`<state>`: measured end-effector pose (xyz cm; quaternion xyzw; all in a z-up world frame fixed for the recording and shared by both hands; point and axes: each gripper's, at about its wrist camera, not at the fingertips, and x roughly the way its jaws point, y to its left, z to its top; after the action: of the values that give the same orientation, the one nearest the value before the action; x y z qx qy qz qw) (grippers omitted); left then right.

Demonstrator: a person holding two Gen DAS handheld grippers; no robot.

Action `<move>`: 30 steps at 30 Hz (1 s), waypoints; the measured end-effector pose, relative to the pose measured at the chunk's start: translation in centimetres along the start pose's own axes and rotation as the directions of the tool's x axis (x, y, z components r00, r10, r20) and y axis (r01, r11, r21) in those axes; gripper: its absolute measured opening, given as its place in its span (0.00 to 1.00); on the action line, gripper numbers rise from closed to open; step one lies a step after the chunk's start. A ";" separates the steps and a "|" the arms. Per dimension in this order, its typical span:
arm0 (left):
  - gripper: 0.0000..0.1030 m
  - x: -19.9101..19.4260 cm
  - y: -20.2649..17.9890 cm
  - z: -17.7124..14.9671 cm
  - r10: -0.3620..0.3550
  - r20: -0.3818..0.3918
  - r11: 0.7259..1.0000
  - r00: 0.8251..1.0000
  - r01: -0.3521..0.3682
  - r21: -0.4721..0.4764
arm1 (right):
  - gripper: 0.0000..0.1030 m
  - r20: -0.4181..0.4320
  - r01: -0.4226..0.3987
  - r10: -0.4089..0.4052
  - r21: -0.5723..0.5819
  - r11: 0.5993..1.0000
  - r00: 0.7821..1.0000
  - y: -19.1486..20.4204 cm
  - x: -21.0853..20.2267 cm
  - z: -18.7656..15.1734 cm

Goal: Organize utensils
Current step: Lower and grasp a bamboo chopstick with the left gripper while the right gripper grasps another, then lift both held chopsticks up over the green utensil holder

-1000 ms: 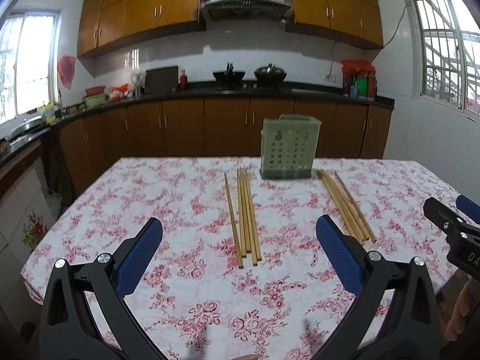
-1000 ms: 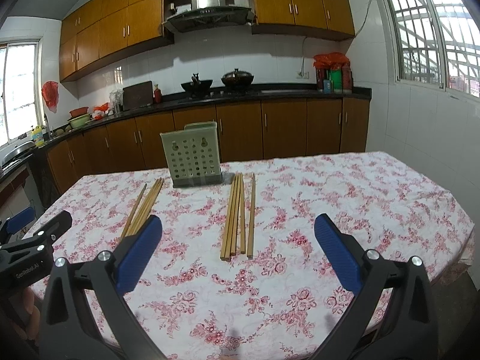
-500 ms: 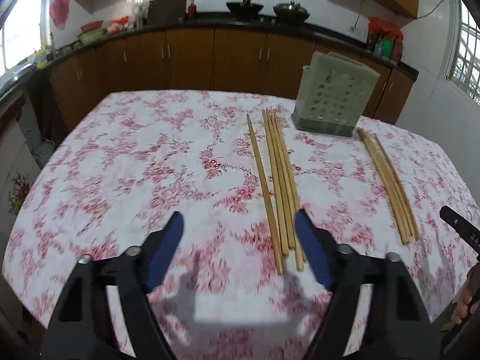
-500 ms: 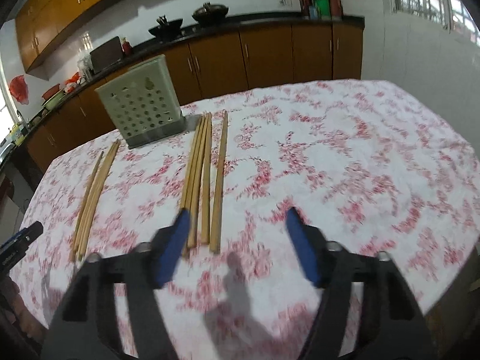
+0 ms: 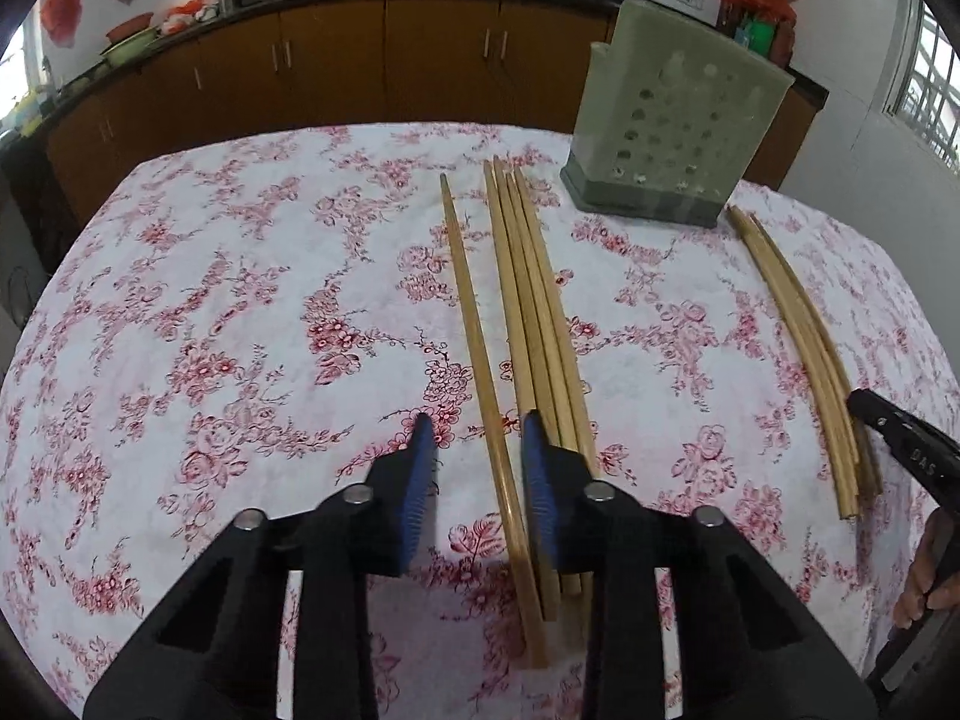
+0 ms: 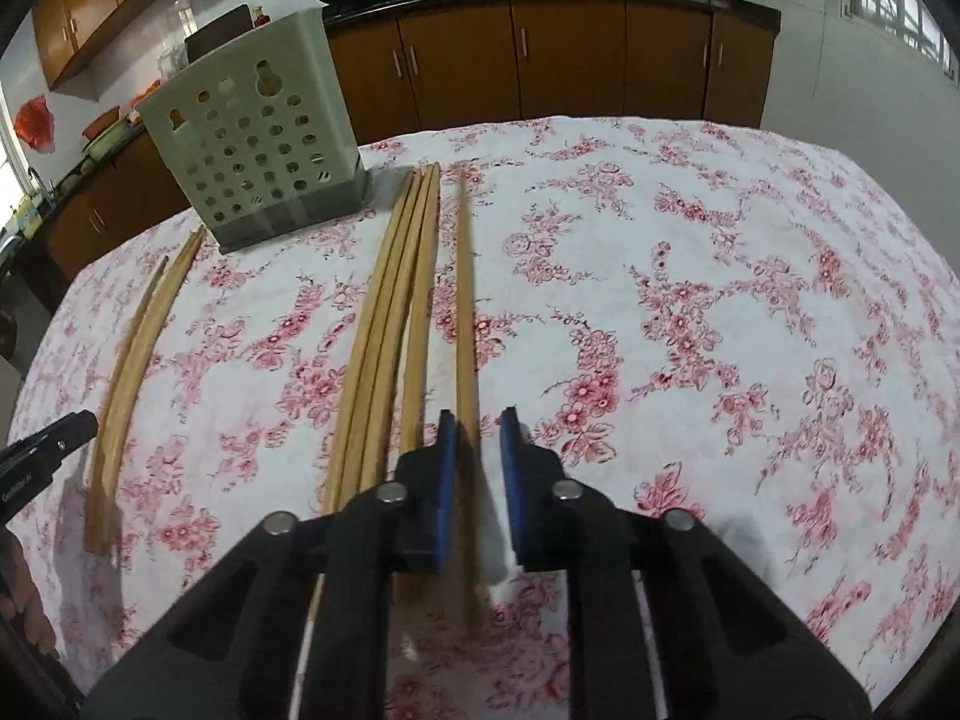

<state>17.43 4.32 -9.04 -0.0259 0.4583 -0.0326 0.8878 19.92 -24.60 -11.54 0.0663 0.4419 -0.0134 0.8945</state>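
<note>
Straddling one loose chopstick (image 5: 474, 324), the left hand-held gripper (image 5: 475, 417) hangs low over the floral tabletop (image 5: 240, 300). Its blue pads are drawn in but apart, with cloth visible on either side of the stick, so nothing is pinched yet. Just right of that stick lies a bundle of four chopsticks (image 5: 534, 300), partly under the gripper's right finger. At the far middle of the tabletop stands the perforated green utensil holder (image 5: 672, 138), upright and apart from both sets. Right of it lies a second bundle (image 6: 390, 300), then another single chopstick (image 6: 465, 300). The right hand-held gripper (image 6: 478, 414) brackets this stick near its close end, its pads narrowly parted and not clearly touching the wood.

Handling, as a judgement: the sticks look like light, stiff, smooth wood or bamboo, unlikely to break but liable to roll or pivot when held at one point. A pinch across the thicker near end, kept clear of the neighbouring bundle, should give the steadiest hold for tipping each stick into the holder.
</note>
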 end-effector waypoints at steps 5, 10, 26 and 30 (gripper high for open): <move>0.14 0.5 0.2 0.1 0.020 -0.008 1.000 1.000 -0.020 0.009 | 0.09 0.008 0.007 -0.007 0.005 1.000 1.000 -0.5 0.1 0.1; 0.08 0.9 0.8 0.5 0.037 -0.007 0.999 0.999 -0.037 0.012 | 0.09 0.015 0.016 -0.016 -0.022 1.000 1.000 -0.3 0.2 0.0; 0.08 0.1 1.9 -0.8 0.033 0.065 0.999 0.997 -0.035 0.025 | 0.09 0.054 0.041 -0.042 0.018 0.999 0.998 -2.0 0.0 -0.1; 0.08 0.1 1.8 -0.8 0.040 0.065 0.999 0.997 -0.042 0.027 | 0.09 0.054 0.041 -0.042 0.018 0.999 0.998 -2.1 0.0 -0.1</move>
<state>16.90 6.12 -9.76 -0.0048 0.4293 -0.0200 0.9029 19.69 -26.66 -11.83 0.0643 0.4187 -0.0377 0.9051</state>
